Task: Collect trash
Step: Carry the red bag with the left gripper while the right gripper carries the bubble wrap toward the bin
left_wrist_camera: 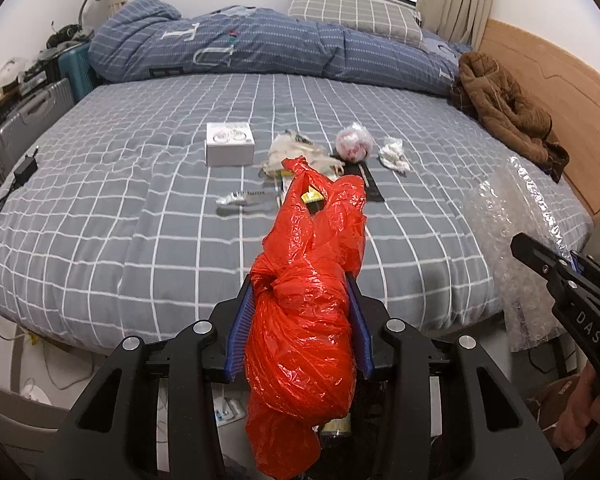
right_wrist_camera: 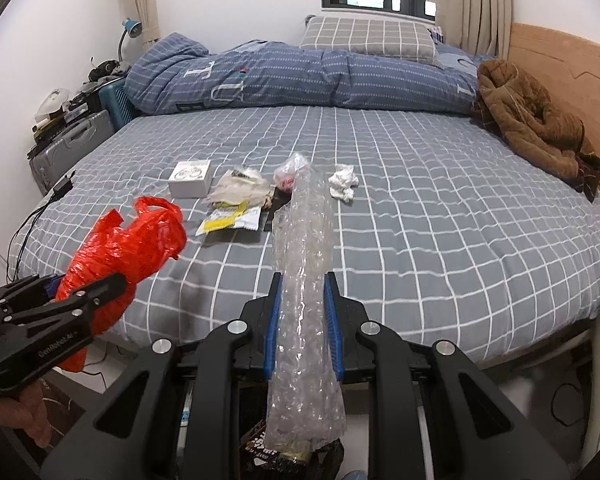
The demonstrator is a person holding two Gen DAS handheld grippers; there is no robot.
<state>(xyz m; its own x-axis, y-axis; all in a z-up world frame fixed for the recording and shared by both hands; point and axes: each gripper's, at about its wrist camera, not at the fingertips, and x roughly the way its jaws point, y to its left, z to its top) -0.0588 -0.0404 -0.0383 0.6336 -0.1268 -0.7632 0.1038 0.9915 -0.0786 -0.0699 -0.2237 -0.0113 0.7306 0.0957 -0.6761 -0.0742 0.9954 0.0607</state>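
The left gripper [left_wrist_camera: 300, 320] has its fingers clamped on a red plastic bag [left_wrist_camera: 306, 312] at lower centre. The right gripper [right_wrist_camera: 303, 320] pinches a bubble wrap strip [right_wrist_camera: 305, 280], with the bed [right_wrist_camera: 440, 240] behind both.

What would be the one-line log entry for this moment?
left gripper: shut on red plastic bag | right gripper: shut on bubble wrap | bed: white box, crumpled tissue left

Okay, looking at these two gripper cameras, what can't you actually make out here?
- Left wrist view: the red plastic bag in the left gripper hides part of the black strip and the yellow packet.
- Right wrist view: the bubble wrap in the right gripper covers part of the red-and-white wad.
- Print on the white box: too small.
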